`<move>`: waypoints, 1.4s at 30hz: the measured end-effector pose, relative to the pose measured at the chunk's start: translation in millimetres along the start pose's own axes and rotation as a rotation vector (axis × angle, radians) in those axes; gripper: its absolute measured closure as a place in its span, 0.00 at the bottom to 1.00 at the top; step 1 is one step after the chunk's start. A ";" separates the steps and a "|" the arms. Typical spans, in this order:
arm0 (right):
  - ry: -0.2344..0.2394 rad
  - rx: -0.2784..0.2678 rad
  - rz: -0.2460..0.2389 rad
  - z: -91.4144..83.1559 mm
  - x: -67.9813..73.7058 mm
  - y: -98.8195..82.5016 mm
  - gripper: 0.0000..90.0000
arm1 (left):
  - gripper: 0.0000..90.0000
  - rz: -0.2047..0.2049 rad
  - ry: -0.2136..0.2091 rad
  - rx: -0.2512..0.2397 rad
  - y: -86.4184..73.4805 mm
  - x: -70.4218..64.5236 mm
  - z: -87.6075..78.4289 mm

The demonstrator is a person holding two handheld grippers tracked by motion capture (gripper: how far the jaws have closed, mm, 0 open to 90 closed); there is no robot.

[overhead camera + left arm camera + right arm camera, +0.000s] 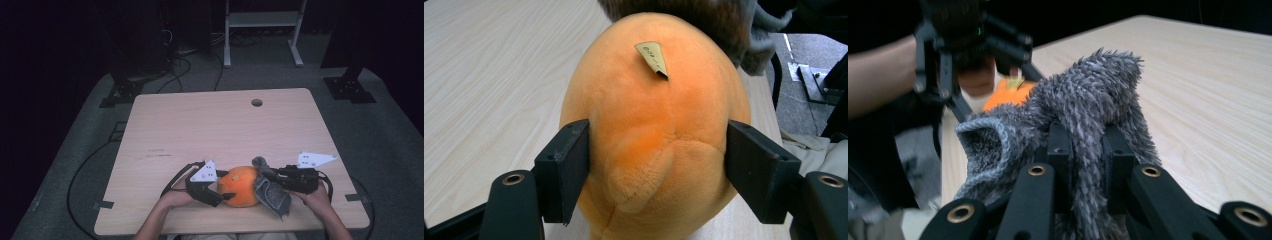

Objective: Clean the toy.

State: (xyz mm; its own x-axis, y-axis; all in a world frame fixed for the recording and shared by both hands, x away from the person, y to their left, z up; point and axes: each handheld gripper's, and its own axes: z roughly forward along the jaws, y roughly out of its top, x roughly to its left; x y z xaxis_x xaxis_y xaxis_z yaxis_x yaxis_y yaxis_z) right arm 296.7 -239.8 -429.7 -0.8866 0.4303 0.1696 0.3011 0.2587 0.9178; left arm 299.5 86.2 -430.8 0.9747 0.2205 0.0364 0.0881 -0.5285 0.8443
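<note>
Held between both claws near the front edge of the pale wooden surface (220, 125): a round orange plush ball (241, 186), egg-shaped and soft, with a small tan fabric tag (653, 58) on its upper side.

Left claw (223, 191): jaws partly spread, one on each flank of the plush; pads at the pile, the near one seeming to dent it, so apparently a light hold on the ball. Seen from the left gripper view, the plush sits straight ahead between the jaws, bulging beyond them and above them.

Right claw (1087, 150): clamped tight on a fuzzy grey knitted sock (1083, 100), pinched at a fold with the open cuff (985, 137) drooping to one side of the jaws and the shaggy end heaped just beyond the tips. Orange plush just past the sock, touching or nearly so.

Handling, as a judgement: both light and compliant. Plush likely to squash and roll rather than slip; best taken across its widest flanks, low enough to stop it popping upward. Sock limp and stretchy, no fragile parts; best gripped at the cuff rim to keep the mouth open.

Long axis of the plush: running away from the left claw towards the right one, narrower end far, tag side up. Sock hanging down from the right claw towards the surface.
</note>
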 end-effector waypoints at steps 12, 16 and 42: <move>-0.027 -0.037 0.088 -3.6 -11.6 -14.5 0.86 | 0.32 -0.024 -0.016 -0.002 -8.0 5.2 -3.4; -0.039 0.024 0.085 6.1 -9.9 -18.5 0.86 | 0.31 -0.030 -0.019 -0.003 -9.2 5.7 -2.6; -0.003 -0.021 0.075 -0.4 -2.8 -11.0 0.86 | 0.26 -0.047 -0.009 -0.008 -10.7 4.9 2.9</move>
State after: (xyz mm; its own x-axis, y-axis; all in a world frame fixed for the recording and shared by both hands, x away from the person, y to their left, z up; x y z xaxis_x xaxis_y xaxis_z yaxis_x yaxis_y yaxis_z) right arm 295.8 -244.2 -440.2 -0.8606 0.4507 0.2371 0.3595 0.2078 0.9097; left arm 304.0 90.5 -441.2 0.9714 0.2375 -0.0079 0.1320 -0.5116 0.8491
